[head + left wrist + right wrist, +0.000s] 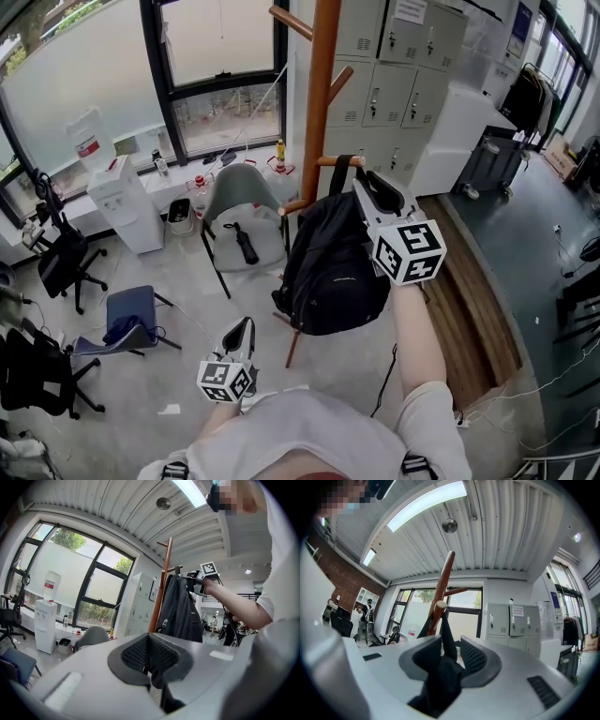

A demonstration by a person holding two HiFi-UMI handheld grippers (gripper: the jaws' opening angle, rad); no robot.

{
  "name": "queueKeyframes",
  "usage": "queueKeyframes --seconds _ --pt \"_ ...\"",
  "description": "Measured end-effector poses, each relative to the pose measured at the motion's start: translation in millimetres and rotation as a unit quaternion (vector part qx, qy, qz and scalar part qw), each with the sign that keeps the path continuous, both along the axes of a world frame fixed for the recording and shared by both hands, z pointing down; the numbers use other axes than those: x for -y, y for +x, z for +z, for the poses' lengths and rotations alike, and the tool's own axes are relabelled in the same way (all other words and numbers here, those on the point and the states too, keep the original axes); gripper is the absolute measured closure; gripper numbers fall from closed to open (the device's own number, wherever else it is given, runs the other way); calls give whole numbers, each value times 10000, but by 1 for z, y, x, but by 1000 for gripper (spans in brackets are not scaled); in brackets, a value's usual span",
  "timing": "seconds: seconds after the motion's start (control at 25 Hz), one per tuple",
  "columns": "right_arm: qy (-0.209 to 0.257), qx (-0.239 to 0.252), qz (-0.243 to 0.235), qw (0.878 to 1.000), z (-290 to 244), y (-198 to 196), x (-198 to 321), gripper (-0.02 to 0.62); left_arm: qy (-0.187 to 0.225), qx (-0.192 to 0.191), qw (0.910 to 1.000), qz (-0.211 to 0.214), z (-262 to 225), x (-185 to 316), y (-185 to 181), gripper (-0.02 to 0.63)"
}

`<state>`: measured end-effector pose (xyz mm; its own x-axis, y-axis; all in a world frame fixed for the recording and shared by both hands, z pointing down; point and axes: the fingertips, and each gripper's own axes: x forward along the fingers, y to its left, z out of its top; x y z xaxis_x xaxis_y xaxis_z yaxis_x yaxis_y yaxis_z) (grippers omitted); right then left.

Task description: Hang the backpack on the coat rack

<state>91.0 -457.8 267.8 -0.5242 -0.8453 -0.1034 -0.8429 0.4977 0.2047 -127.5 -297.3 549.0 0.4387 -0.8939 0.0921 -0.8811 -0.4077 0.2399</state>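
Note:
A black backpack (333,272) hangs against the brown wooden coat rack (319,103), its top strap (341,174) looped over a short peg (333,161). My right gripper (361,186) is level at that peg, just right of the pole. In the right gripper view the strap (445,637) runs up from between the jaws to the peg's tip (439,605); the right gripper (450,645) is slightly open, with a gap beside the strap. My left gripper (242,328) hangs low by the person's body, shut and empty (149,641); its view shows the backpack (180,611) on the rack (163,588).
A grey chair (242,211) with a black umbrella on it stands left of the rack. Further left are a white water dispenser (127,202), a black office chair (66,258) and a blue chair (131,314). Grey lockers (394,75) and a wooden platform (478,281) lie to the right.

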Motion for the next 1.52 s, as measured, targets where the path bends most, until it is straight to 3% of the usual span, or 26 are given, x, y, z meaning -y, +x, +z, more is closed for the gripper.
queueKeyframes --seconds 0.08,0.16,0.48,0.64,0.96,1.08,1.16,1.24,1.52 --pt "-5 8 -62 10000 3 -1 -2 373 -8 -1 10000 19 0 -1 2 595" --pt "-35 110 -175 9998 7 1 -7 317 -7 5 10000 34 -1 -3 5 595" --pt "179 507 -265 9982 36 12 -67 314 -26 6 10000 90 0 -7 13 595" --pt "270 711 -491 9959 54 10 -104 345 -55 19 9999 128 2 -10 17 595" --pt "-190 999 -247 9945 121 23 -136 435 -31 23 9992 389 3 -14 33 595" --pt "-201 985 21 9949 139 33 -149 525 -17 52 9989 470 3 -17 41 595" --pt "-19 661 299 9974 146 36 -161 579 -17 60 9987 500 1 -19 44 595" --pt "21 431 432 9981 155 36 -170 585 -9 70 9986 522 0 -20 47 595" --pt "-329 349 587 9971 183 32 -176 586 34 69 9986 522 -1 -21 46 597"
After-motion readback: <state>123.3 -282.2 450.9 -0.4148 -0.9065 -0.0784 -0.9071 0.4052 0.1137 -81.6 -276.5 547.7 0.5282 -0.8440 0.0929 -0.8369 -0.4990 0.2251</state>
